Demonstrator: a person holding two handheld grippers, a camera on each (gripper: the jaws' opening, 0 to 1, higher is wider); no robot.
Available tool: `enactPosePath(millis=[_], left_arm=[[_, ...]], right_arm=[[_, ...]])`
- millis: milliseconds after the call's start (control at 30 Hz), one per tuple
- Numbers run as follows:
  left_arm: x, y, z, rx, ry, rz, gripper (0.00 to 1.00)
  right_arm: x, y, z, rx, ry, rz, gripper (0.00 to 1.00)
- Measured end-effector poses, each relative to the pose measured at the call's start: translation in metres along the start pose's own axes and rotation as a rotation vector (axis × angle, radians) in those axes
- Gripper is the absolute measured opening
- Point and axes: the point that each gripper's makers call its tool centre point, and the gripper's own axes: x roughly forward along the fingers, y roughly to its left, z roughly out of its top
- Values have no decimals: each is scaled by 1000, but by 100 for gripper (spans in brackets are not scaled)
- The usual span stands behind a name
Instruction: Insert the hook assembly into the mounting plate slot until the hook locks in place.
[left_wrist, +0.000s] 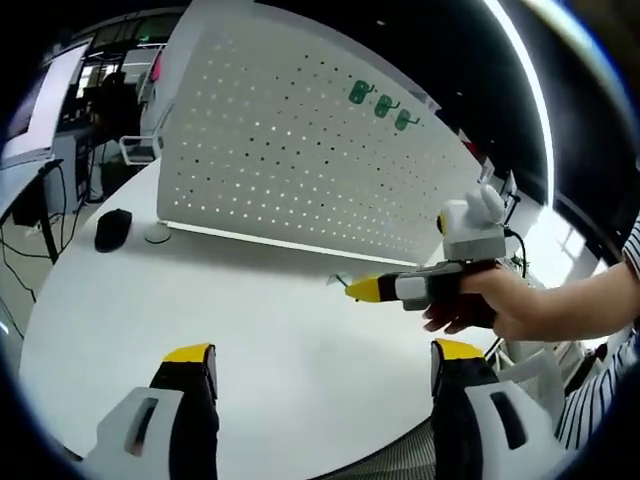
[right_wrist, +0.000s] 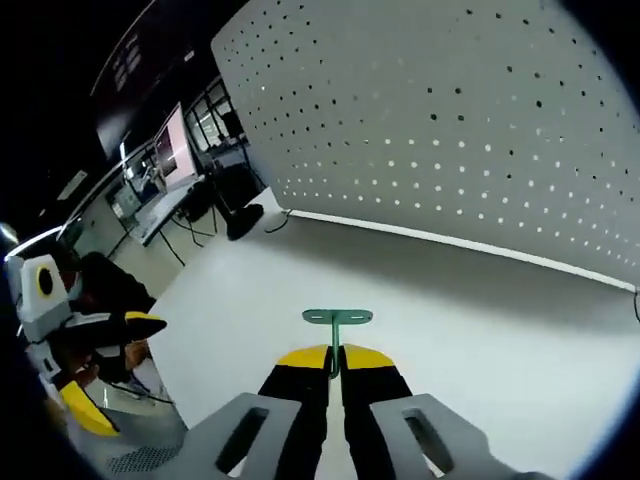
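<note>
The white pegboard mounting plate (left_wrist: 300, 170) stands upright on the white table (left_wrist: 250, 330), with three green hooks (left_wrist: 382, 105) hung near its upper right. My right gripper (left_wrist: 352, 290) comes in from the right in a hand (left_wrist: 490, 305), shut on a small green hook (left_wrist: 337, 281) held above the table in front of the plate. In the right gripper view the green hook (right_wrist: 337, 320) sticks out of the closed jaws of my right gripper (right_wrist: 337, 355), its crossbar facing the pegboard (right_wrist: 450, 130). My left gripper (left_wrist: 325, 355) is open and holds nothing.
A black mouse (left_wrist: 113, 228) and a small round object (left_wrist: 157, 235) lie on the table left of the plate. Desks, monitors and chairs (right_wrist: 170, 160) fill the room behind. My left gripper (right_wrist: 110, 365) shows at the table's near edge in the right gripper view.
</note>
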Motion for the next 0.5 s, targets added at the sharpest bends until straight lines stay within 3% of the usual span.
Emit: enactPosePath(millis=[267, 500], left_arm=[[7, -5, 9, -11, -9, -37, 90], [19, -15, 37, 56, -35, -100, 84]], right_arm=[[-26, 11, 15, 74, -51, 40, 1], [-48, 24, 20, 219, -95, 107, 1]])
